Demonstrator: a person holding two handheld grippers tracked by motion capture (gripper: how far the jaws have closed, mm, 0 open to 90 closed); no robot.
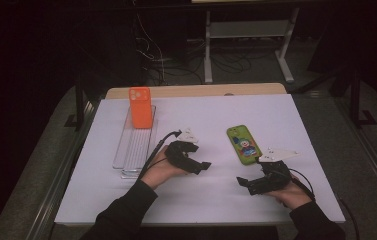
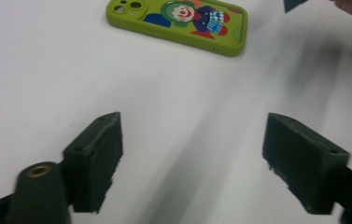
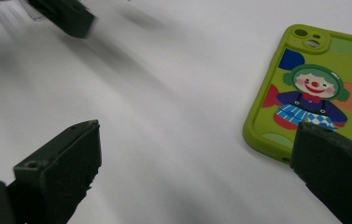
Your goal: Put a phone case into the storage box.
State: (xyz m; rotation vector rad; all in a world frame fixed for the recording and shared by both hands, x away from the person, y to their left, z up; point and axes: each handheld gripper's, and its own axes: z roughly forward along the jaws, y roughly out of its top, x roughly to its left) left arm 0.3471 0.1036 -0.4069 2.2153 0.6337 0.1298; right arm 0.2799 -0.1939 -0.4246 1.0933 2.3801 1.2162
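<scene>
Both released: left gripper [image 1: 202,167], right gripper [image 1: 243,182]; green phone case [image 1: 243,144] flat on table [image 1: 296,120], thin edge, risks skidding away from closing jaws

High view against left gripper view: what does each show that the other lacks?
High view alone: the orange phone case standing at the far end of a clear rack, and the person's hands. Left gripper view alone: its own open claw up close, jaws wide apart over bare table. Both: the green clown phone case lying flat on the white table.
</scene>
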